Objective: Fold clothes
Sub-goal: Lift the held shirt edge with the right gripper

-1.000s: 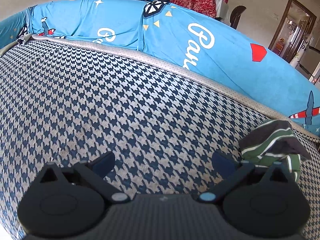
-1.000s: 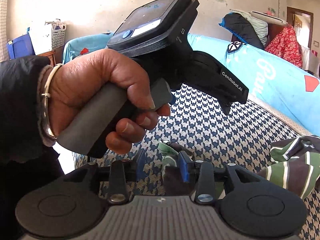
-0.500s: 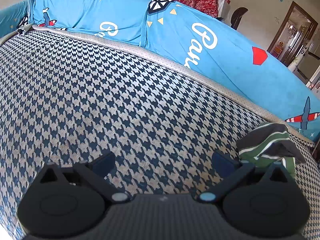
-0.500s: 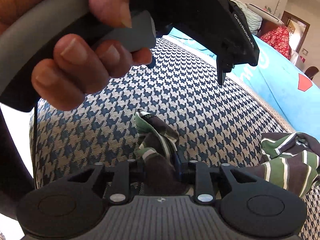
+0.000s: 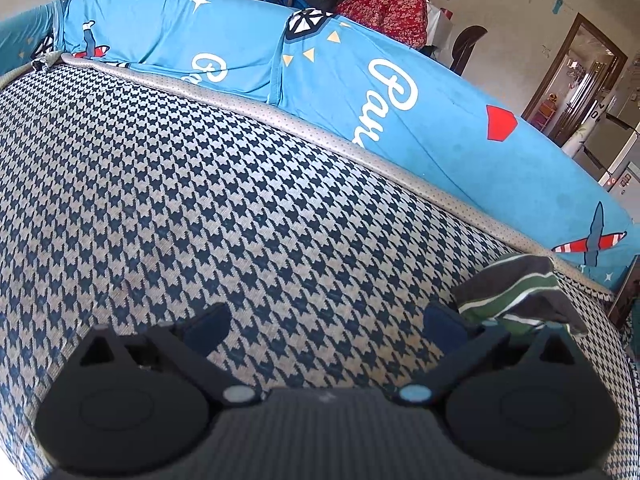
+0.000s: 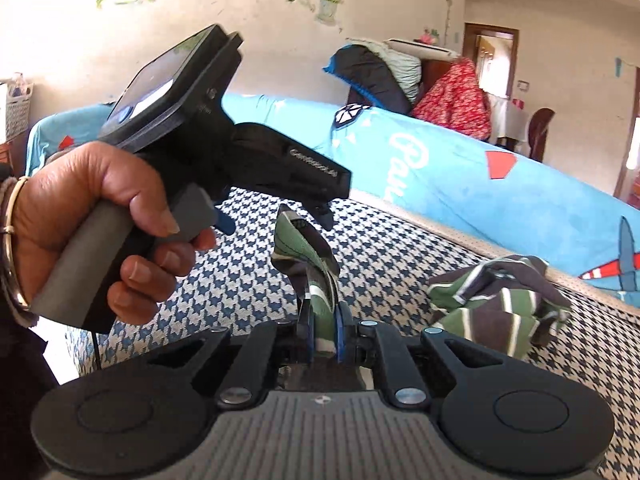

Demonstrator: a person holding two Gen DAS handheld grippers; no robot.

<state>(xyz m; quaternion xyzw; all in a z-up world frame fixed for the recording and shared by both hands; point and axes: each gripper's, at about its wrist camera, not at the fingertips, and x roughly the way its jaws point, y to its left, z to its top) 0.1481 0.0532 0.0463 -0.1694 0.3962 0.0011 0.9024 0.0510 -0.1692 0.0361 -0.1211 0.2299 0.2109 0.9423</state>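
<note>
Right gripper (image 6: pixel 324 338) clamped on a fold of the green striped garment (image 6: pixel 310 264), fabric standing up above the houndstooth surface (image 6: pixel 248 280). Rest of the garment bunched at right (image 6: pixel 496 300). Left gripper (image 5: pixel 326 322) spread wide, empty, above the surface. Left hand (image 6: pixel 108 220) holds its handle. Blue cover (image 5: pixel 400 100) reads "Pau…", cut off.
</note>
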